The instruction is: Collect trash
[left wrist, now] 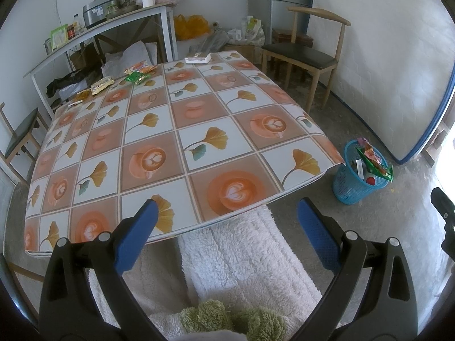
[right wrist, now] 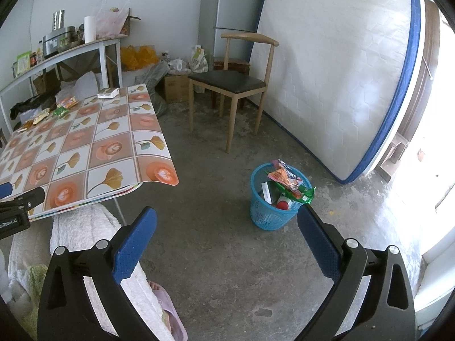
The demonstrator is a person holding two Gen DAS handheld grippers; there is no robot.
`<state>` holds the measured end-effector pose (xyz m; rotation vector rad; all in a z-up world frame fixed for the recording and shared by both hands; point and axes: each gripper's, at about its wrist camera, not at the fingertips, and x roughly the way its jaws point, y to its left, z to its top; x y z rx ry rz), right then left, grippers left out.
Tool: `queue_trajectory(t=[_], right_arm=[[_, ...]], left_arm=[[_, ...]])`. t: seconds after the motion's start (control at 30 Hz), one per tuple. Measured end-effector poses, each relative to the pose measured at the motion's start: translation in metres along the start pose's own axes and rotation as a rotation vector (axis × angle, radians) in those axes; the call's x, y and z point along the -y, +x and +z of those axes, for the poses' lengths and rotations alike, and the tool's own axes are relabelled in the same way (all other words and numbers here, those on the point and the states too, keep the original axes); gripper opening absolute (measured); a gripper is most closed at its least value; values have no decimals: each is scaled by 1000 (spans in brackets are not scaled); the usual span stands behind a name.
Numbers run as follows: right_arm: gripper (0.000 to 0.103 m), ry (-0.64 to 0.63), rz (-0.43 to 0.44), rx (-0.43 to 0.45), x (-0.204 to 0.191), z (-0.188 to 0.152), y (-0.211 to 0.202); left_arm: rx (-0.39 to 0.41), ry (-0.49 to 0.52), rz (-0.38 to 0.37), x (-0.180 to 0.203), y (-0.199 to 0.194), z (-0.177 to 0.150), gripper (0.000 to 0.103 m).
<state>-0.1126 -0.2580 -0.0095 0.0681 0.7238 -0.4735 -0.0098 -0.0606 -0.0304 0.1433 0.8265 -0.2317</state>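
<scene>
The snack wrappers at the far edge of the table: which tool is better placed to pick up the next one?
Probably the left tool: open, empty, facing the table and wrappers. The right tool, also open, faces the floor beside the blue basket.

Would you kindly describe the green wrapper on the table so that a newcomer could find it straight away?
Start at the table with the coffee-cup and leaf cloth and look to its far left edge, where a row of wrappers lies. The green wrapper sits just in front of the orange wrapper and right of the pale yellow wrapper. It is the only green one in that row.
</scene>
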Motion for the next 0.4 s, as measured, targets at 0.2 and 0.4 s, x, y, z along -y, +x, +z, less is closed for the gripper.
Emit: queue_trajectory(t=[0.2,0.4], right_arm=[[96,0,1,0,0,0,0],[96,0,1,1,-1,1,-1]], left_arm=[[-2,-5,1,1,0,0,94],[-11,-12,-5,1,0,-3,94]])
